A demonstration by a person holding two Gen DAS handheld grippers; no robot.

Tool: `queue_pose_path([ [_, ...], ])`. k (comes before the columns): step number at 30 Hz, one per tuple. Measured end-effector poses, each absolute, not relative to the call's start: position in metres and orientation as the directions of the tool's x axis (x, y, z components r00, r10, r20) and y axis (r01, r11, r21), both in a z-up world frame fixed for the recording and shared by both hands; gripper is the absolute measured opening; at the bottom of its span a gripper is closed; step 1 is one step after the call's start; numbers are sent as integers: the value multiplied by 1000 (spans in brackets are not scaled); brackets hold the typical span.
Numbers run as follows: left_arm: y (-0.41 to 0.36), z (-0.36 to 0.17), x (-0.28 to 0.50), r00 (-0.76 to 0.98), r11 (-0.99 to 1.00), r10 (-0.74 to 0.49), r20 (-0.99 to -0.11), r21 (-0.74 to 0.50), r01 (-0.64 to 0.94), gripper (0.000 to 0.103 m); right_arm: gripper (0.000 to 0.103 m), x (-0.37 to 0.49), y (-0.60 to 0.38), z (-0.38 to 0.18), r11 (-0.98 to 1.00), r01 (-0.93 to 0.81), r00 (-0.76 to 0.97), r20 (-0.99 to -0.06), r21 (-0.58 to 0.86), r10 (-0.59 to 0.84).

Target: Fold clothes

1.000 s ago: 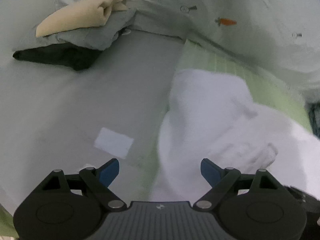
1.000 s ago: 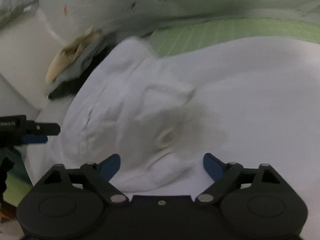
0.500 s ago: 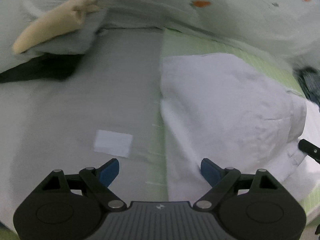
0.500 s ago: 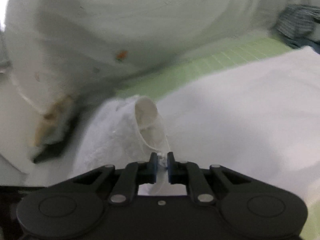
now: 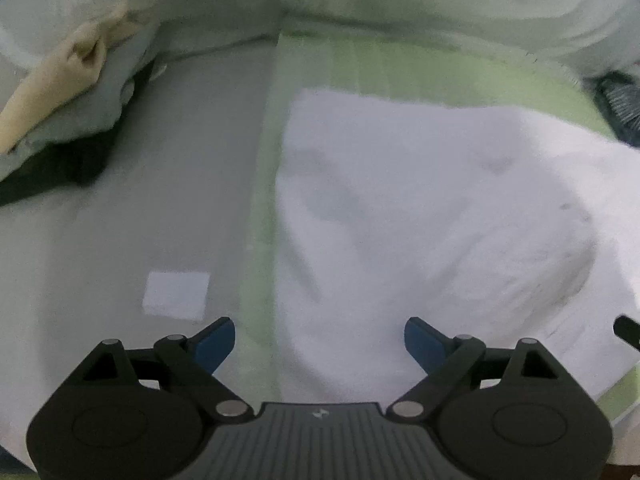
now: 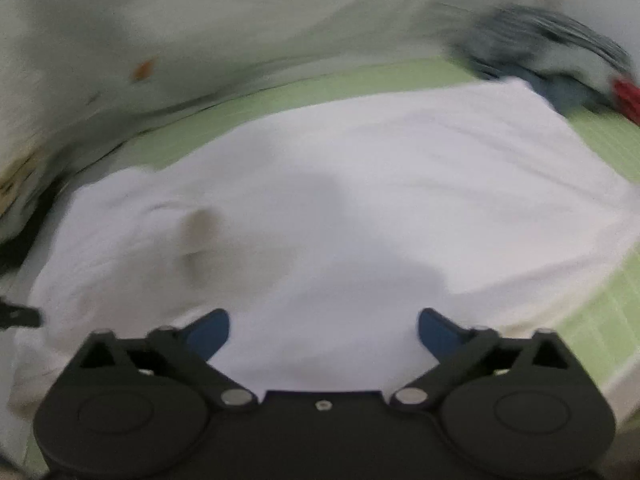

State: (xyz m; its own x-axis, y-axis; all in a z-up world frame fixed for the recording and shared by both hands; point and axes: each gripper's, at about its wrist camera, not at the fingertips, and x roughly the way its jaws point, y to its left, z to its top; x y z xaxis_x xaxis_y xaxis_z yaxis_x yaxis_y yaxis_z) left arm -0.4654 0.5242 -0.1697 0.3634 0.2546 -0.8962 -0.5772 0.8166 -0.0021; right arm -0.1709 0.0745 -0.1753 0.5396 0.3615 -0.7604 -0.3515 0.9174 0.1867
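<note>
White cloth, a soft shirt [image 6: 360,208], lies spread out on a green mat [image 6: 600,320]. It is a bit bumpy and wrinkled on its left side in the right wrist view. The right gripper [image 6: 323,330] hangs over the shirt's near edge. Its blue fingers [image 6: 208,332] have just been opening and now stand wide apart, with only the flat shirt showing below the gap and nothing pinched. The left gripper [image 5: 320,340] is over the left edge of the same shirt [image 5: 440,220]. Its jaws have been opening a little too and stand wide, and they pinch nothing. Beside the green mat [image 5: 360,64] is a grey sheet [image 5: 160,200] with a small white patch [image 5: 176,296] on it. Far off on the grey sheet sits a pile of clothes [image 5: 68,96], tan on top, then grey, then black. A striped grey cloth [image 6: 540,52] lies past the far right corner of the shirt, with something red [image 6: 628,98] beside it. Everything looks a bit blurry.
</note>
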Motion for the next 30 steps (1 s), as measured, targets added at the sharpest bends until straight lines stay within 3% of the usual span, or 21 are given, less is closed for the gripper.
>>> queue_pose_path([
  [4, 501, -173, -440, 353, 837, 260, -899, 27, -547, 96, 103, -145, 22, -185, 958, -202, 551, -785, 203, 283],
  [14, 473, -186, -398, 243, 799, 384, -891, 188, -572, 98, 103, -79, -78, -205, 987, -20, 567, -811, 159, 142],
  [22, 480, -195, -386, 146, 716, 396, -906, 206, -667, 103, 103, -23, -120, -213, 984, 78, 637, -767, 159, 74],
  [30, 473, -205, -356, 40, 693, 453, -890, 324, -644, 103, 103, 35, -145, -218, 946, 193, 711, -701, 261, 49],
])
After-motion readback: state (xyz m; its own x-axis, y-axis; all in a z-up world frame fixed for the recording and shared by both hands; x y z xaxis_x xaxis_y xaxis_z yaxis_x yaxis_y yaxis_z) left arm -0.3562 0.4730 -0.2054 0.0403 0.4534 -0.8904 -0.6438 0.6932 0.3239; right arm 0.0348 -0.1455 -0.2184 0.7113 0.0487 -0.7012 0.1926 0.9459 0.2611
